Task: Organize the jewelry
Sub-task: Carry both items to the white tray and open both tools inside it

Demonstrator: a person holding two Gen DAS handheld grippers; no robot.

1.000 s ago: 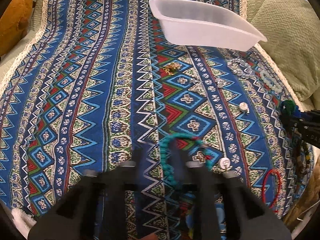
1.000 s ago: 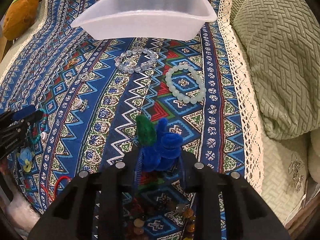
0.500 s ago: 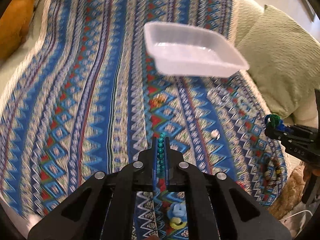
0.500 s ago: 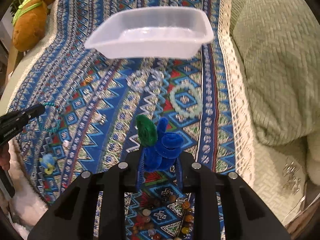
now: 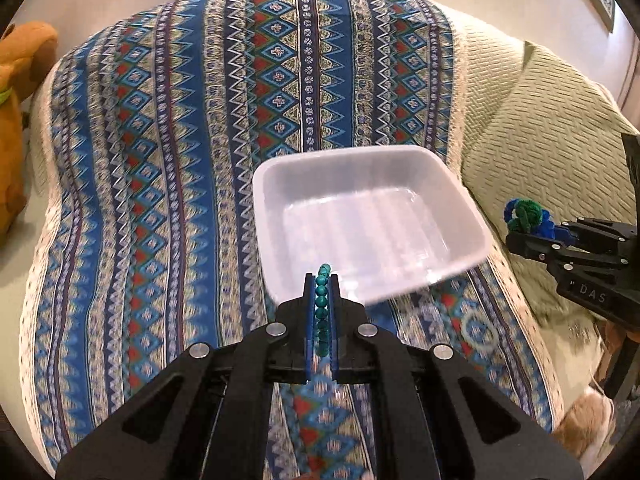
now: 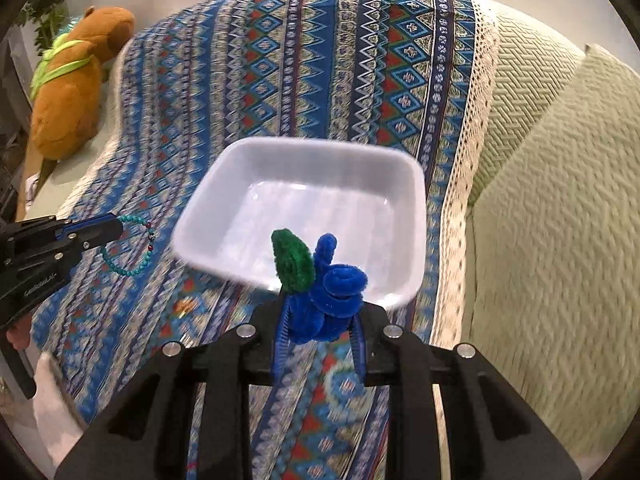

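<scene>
Glossy white rectangular tray (image 5: 362,184) sits bare at 12 o'clock, left gripper (image 5: 321,280) pinching turquoise beads (image 5: 321,304), right gripper (image 6: 320,312) clamping fuzzy blue-green pipe-cleaner coil (image 6: 324,280).

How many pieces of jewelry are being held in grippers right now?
2. A turquoise bead bracelet is pinched in the left gripper; a blue-and-green fuzzy pipe-cleaner piece sits in the right gripper. Others still on the cloth are blurred.
</scene>
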